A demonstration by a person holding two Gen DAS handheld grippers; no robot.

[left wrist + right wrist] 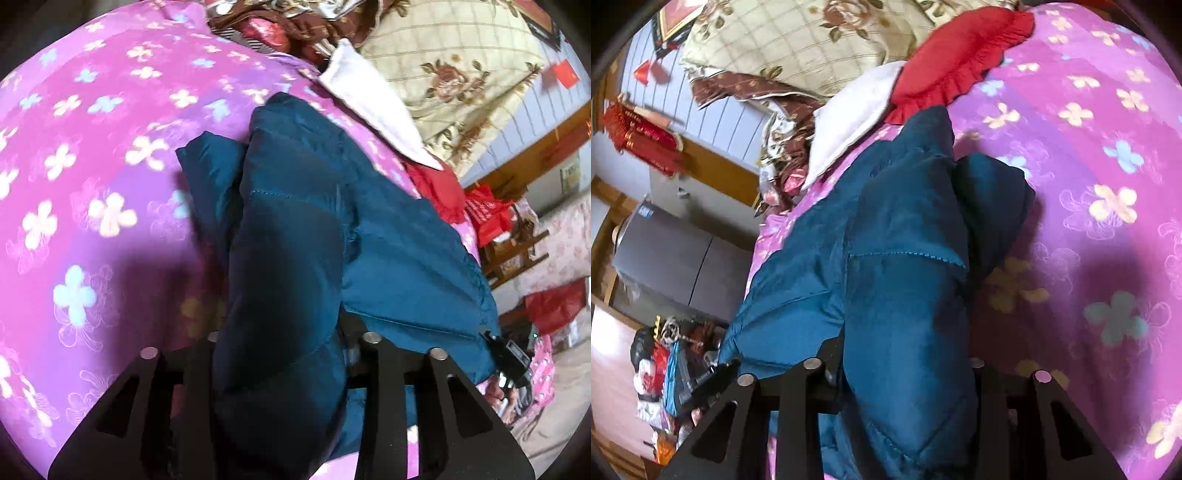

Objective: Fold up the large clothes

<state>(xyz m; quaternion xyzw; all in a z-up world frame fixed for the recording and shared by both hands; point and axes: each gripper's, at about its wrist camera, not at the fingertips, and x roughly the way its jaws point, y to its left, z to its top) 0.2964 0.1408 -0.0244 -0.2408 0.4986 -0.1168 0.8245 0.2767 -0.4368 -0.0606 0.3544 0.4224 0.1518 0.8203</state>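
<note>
The blue padded jacket (295, 229) lies on the bed's purple flowered cover (92, 184). A puffy fold runs straight ahead between each claw's fingers, long axis pointing away. The left claw (288, 347) and right claw (897, 365) each pinch this fold, equally close, the bulk beyond toward the pillows.

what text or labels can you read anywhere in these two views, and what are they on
No text can be read in either view.
Red bag beside the bed: pale print, too blurred to read.
Red hanging decoration on the wall: gold marks, too blurred to read.
Grey cabinet: small blue sticker at its top corner, too small to read.
Teal puffer jacket, held in both grippers: no label visible.
</note>
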